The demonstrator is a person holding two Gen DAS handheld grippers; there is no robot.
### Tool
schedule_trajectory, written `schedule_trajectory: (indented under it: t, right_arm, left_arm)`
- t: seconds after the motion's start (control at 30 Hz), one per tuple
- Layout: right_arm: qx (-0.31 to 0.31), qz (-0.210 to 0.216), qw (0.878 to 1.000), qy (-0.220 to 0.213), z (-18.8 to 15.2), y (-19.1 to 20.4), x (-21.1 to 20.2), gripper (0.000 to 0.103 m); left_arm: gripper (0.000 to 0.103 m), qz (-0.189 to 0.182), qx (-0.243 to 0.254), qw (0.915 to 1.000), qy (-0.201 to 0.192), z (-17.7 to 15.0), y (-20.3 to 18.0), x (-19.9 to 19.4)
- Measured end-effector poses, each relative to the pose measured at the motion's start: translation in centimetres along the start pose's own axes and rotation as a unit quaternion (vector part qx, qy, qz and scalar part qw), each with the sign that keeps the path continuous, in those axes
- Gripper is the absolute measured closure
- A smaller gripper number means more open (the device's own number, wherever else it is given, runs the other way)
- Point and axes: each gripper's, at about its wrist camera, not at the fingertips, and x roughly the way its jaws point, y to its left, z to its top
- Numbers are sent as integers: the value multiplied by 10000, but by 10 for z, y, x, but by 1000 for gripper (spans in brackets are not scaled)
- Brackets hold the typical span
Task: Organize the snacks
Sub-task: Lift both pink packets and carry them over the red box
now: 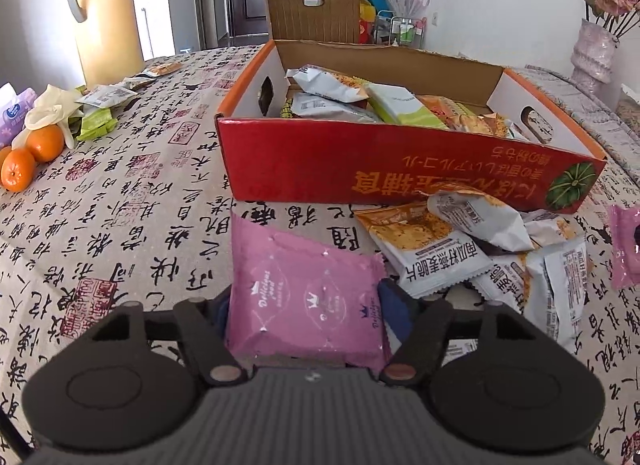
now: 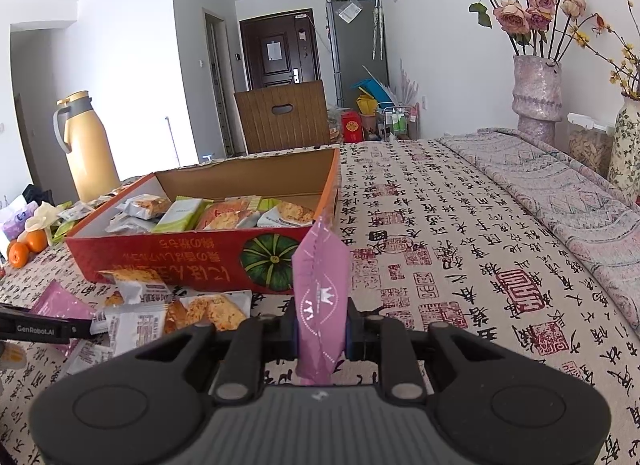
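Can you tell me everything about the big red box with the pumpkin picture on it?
The red cardboard box is wide, shallow and open on top. Its outside is glossy red with orange edges, upside-down yellow writing and a green striped pumpkin picture at one end of the front wall. Inside it is plain brown and white, with oval handle holes in its end walls. It sits flat on the tablecloth printed with black writing. White, green and orange snack packets lie inside it, and more packets rest against its front wall.
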Motion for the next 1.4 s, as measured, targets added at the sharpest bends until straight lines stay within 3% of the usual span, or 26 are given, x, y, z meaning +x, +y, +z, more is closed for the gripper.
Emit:
schedule_trajectory:
  t: [0.23,0.4,0.5,1.03,1.4]
  right_arm:
    - [-27,32,10000,-31,-2,3,-4,84]
    - [-43,45,10000,-71,-2,5,-8,84]
    - [-52,58,9999,-102,-2,6,-10,84]
    - [-121,221,9991,-339,3,18,-26,84]
    - [-89,365,9969,-686,26,23,-29,84]
  left_arm:
    - [42,-13,-43,10000,-85,-4,2,-7]
    - [74,-54,-54,9997,-223,-6,4,-18]
    - [79,-46,-75,9995,-313,-6,7,-24]
    - [82,13,-139,9971,-749,-4,10,-55]
    - [82,-76,-171,9897,-1419,32,4,-82]
